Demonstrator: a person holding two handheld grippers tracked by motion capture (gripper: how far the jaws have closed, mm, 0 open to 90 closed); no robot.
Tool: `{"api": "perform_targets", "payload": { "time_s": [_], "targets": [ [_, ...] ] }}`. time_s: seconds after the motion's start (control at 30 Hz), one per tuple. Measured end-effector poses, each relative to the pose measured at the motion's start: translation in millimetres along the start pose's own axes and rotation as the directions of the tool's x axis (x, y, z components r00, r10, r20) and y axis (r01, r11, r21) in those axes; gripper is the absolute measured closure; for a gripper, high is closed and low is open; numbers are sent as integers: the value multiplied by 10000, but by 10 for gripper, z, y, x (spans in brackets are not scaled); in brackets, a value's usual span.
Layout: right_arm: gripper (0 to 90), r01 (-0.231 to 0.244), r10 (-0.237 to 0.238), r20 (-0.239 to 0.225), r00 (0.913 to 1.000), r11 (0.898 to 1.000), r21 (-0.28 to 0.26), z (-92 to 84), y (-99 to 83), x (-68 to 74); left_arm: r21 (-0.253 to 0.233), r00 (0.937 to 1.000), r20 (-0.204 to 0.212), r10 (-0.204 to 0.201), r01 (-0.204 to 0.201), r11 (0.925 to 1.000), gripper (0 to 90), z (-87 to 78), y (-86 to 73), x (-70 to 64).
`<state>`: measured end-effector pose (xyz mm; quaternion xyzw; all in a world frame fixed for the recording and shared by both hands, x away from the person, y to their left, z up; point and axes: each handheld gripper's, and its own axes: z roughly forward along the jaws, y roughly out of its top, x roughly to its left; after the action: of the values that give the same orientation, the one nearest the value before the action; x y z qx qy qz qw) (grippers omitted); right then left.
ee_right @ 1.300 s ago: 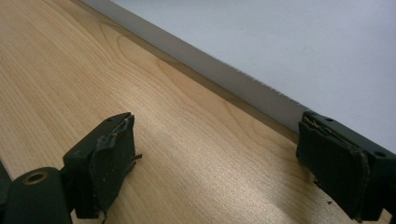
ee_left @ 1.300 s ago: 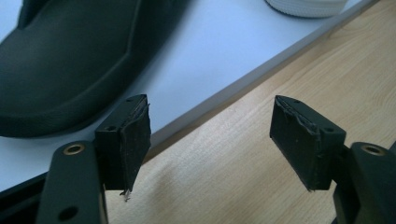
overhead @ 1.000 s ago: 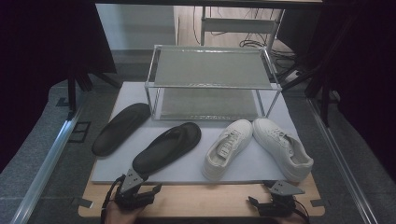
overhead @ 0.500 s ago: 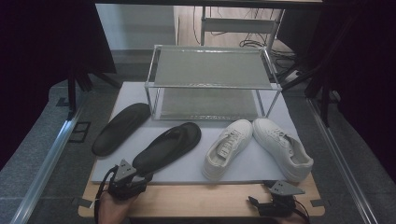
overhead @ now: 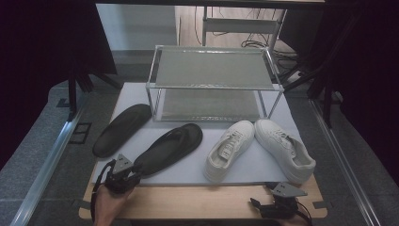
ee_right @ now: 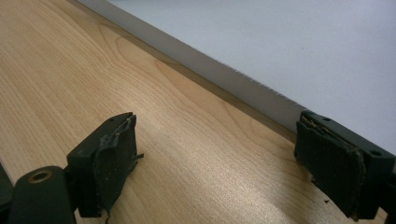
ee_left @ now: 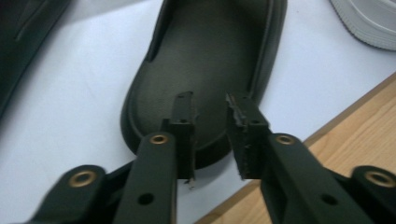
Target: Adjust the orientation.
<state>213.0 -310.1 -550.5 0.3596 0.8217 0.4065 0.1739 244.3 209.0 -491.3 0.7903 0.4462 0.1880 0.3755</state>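
**Sandal heel grasp**

The sandal (ee_left: 205, 60) lies on the white mat (overhead: 188, 167), heel toward the left gripper (ee_left: 211, 128). Its fingers have just been narrowing, gap unpinched over the heel rim. Likely light, flexible rubber: grip the stiffer rim. Right gripper (ee_right: 224, 163) rests open on the table (ee_right: 70, 70).

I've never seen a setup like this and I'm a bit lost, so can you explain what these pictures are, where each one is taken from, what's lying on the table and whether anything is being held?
A person sits at a wooden table and holds a hand-held two-jaw gripper in each hand; there is no robot arm. One picture looks down from above the person's side. The other two come from cameras riding on the grippers, looking along their black jaws.

On a white mat lie two black flip-flops and two white sneakers, with a two-tier metal shoe rack behind them.

The left gripper is at the heel of the nearer flip-flop. Its jaws have just been closing, with a narrow gap left; whether they pinch the heel I cannot tell. The right gripper rests open over bare wood, holding nothing.
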Motion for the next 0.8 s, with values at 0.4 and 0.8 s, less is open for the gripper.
{"api": "perform_targets", "payload": {
  "time_s": [0.4, 0.8],
  "targets": [
    [131, -3, 3, 0, 10000, 10000, 1, -1, 0, 0, 277, 9988, -452, -197, 210, 9994, 897, 41, 32, 255],
    [132, -7, 7, 6, 10000, 10000, -4, -1, -1, 0, 134, 9925, -872, -856, 871, 9961, 899, 1, 54, 646]
  ]
}}
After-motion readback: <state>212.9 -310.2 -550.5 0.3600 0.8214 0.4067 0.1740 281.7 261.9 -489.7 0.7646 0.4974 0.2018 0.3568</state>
